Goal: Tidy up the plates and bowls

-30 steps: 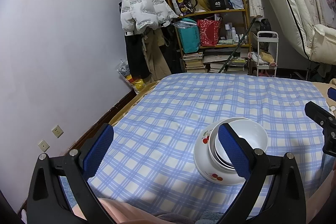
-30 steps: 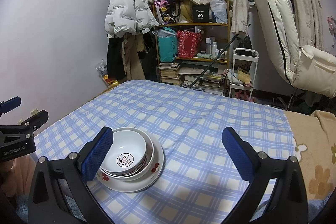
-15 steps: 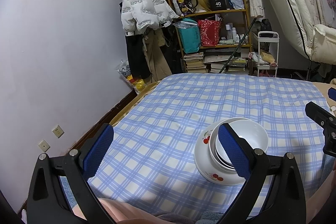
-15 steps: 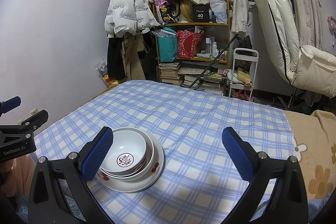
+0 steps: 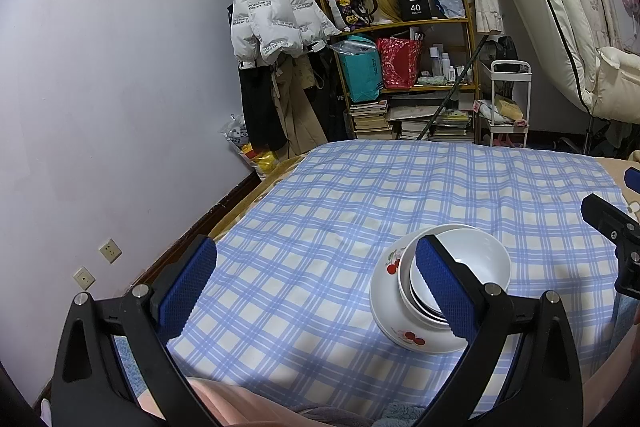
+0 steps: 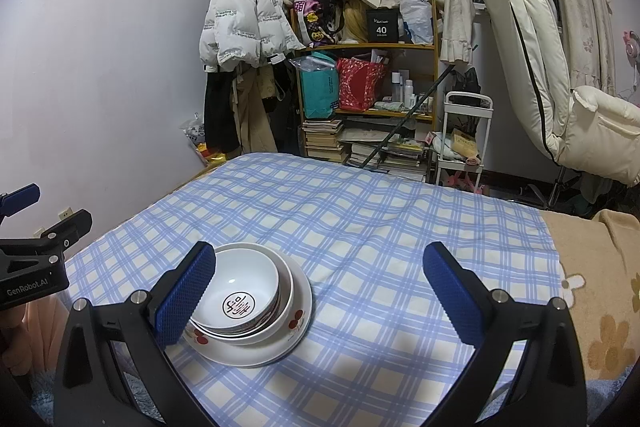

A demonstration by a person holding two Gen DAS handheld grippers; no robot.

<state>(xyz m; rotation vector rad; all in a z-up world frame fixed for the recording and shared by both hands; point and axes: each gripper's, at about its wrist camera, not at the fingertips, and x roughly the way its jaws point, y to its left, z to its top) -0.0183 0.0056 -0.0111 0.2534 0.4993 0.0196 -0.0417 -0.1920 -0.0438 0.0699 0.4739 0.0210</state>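
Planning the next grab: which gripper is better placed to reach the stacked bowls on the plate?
Either, narrowly the left gripper: its right pad overlaps the stacked white bowls on the cherry-printed plate. The right gripper is likewise open, bowls by its left pad.

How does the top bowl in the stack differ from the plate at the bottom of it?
The top bowl is deep with steep sides; the plate is shallow and wider, its rim showing all around the stack. The top bowl carries a round red emblem inside its base; the plate has red cherry prints on its rim. The bowl nests in another bowl; the plate rests on the checked cloth. Both are white and upright.
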